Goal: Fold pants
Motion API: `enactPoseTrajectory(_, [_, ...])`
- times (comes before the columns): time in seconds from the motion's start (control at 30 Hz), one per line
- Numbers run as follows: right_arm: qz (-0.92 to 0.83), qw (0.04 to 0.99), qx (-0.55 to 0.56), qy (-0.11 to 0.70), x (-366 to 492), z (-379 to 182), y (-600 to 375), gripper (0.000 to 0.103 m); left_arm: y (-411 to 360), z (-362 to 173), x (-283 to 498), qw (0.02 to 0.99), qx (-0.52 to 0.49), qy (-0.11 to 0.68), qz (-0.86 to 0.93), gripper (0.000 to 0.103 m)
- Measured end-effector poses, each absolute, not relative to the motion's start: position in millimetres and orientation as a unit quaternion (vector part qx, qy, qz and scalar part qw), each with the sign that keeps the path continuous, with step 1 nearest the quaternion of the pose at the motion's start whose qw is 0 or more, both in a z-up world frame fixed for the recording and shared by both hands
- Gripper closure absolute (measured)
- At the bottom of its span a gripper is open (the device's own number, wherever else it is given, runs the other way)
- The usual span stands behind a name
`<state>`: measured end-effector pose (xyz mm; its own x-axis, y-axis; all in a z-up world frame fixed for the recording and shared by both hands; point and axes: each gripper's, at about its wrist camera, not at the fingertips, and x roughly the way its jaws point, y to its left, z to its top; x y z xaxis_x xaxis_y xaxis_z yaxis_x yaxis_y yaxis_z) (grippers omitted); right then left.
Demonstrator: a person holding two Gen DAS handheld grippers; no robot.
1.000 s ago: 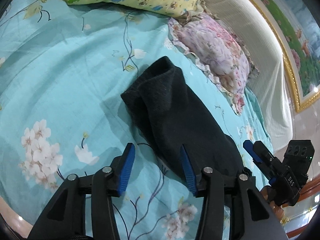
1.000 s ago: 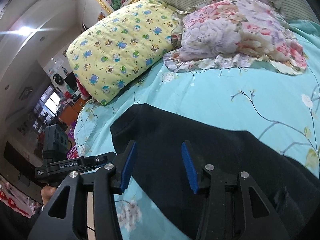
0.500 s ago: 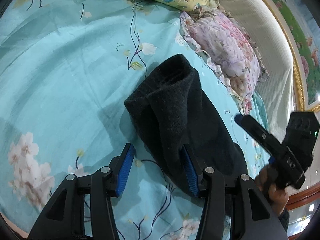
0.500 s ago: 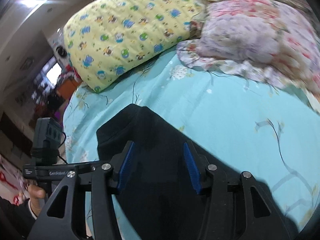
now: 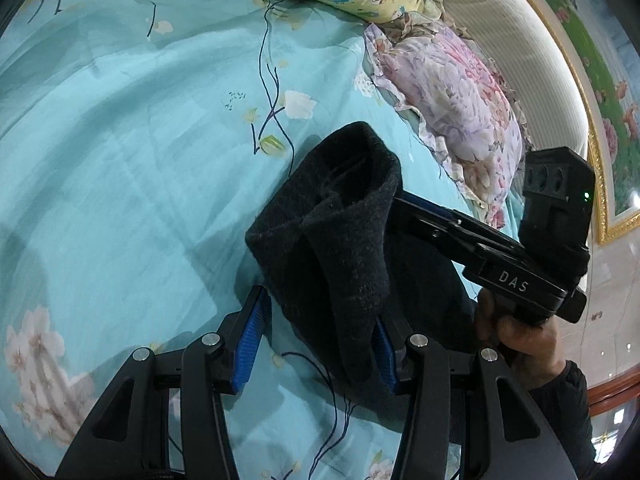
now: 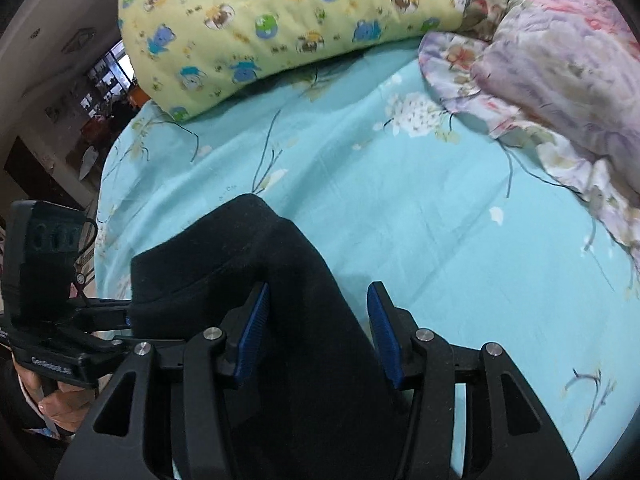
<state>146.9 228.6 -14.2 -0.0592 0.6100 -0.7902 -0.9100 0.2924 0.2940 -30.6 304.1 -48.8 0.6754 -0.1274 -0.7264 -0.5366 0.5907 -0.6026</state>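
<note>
In the left wrist view, the dark pants (image 5: 344, 248) lie on the bed sheet (image 5: 140, 160), and the left gripper (image 5: 316, 344) has its fingers half apart around the raised fold, with no clear squeeze visible. In the right wrist view, the right gripper (image 6: 318, 334) also stands half open over the pants (image 6: 280, 300); the cloth lies between its fingers, not clearly pinched, near the yellow pillow (image 6: 280, 20).

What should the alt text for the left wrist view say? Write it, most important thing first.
Dark pants lie bunched on a turquoise floral bedsheet, partly between the open blue-padded left gripper. The right gripper, in a hand, reaches in from the right behind the raised fold. Pillows line the headboard.
</note>
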Motion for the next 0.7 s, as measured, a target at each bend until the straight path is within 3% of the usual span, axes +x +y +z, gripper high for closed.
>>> enactPoseTrajectory(0.17, [0.584,0.644,-0.164,0.467,150,-21,239,0.061,303,-48,-23,0.812,-0.417,0.385,0.135,0.062])
enactPoseTrajectory(0.23, [0.590,0.640,-0.158,0.466,148,-20,238,0.070,302,-47,-22,0.815,-0.409,0.388,0.134,0.075])
enactPoseTrajectory(0.33, [0.590,0.645,-0.157,0.460,145,-14,232,0.081,298,-43,-22,0.819,-0.407,0.383,0.133,0.083])
enactPoseTrajectory(0.7, [0.602,0.671,-0.080,0.425,138,33,185,0.084,264,18,-29,0.857,-0.373,0.338,0.106,0.084])
